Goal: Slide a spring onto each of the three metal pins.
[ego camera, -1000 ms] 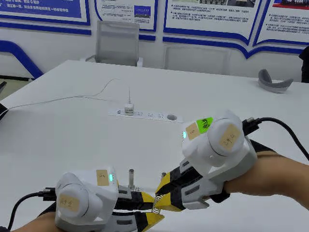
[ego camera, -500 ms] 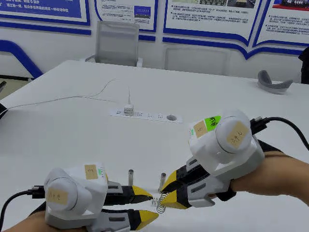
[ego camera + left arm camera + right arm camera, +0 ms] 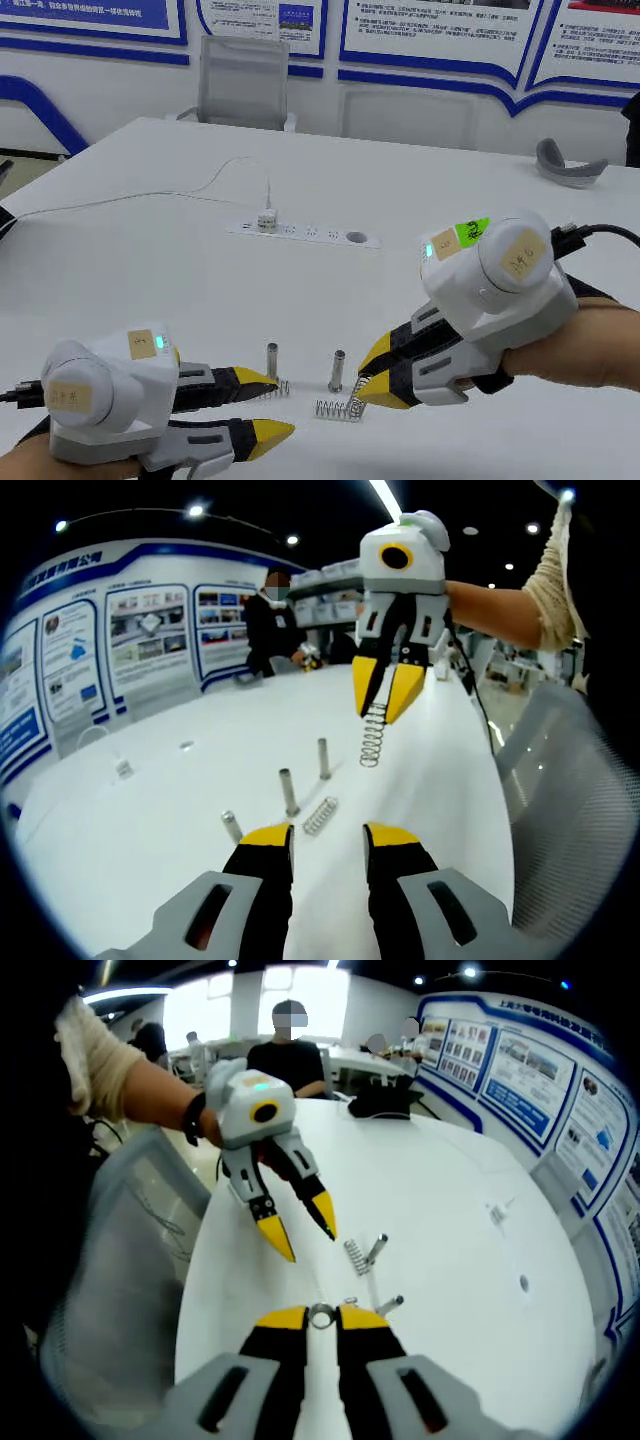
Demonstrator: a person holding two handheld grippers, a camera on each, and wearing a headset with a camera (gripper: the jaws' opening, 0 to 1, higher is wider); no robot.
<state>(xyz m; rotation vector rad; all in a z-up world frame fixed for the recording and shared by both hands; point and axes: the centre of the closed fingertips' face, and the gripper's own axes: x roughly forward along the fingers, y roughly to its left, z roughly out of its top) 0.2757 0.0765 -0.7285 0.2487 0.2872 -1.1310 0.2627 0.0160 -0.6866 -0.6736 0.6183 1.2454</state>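
While it hangs low over the white table [image 3: 150, 290], the right gripper [image 3: 363, 386] has its yellow-tipped jaws drawn almost together on the top end of one spring [image 3: 373, 735]. From the left gripper view that spring dangles straight down from the tips, its lower end at or just above the tabletop; from the right gripper view it shows end-on as a small ring nipped between the tips. Left gripper [image 3: 264, 405], one: jaws parted to a fair gap, nothing between them, pointing toward the right gripper from near the table edge. Springs, two counted: the one held, and a second spring [image 3: 320, 815] lying loose on the table just beside the middle pin. Metal pins [image 3: 288, 791], three counted in the left gripper view: short, upright, set in a row on the tabletop, all bare, lying between the two grippers; the head view shows two of them. The held spring hangs near the far pin of the row but apart from it. Further out on the table: one white power strip [image 3: 310, 236] with one white plug [image 3: 267, 221] seated in it and one thin cable [image 3: 150, 203] trailing off to the left. Beyond the far edge stands one grey chair [image 3: 243, 85], beneath a row of blue-framed posters [image 3: 430, 35] on the wall.
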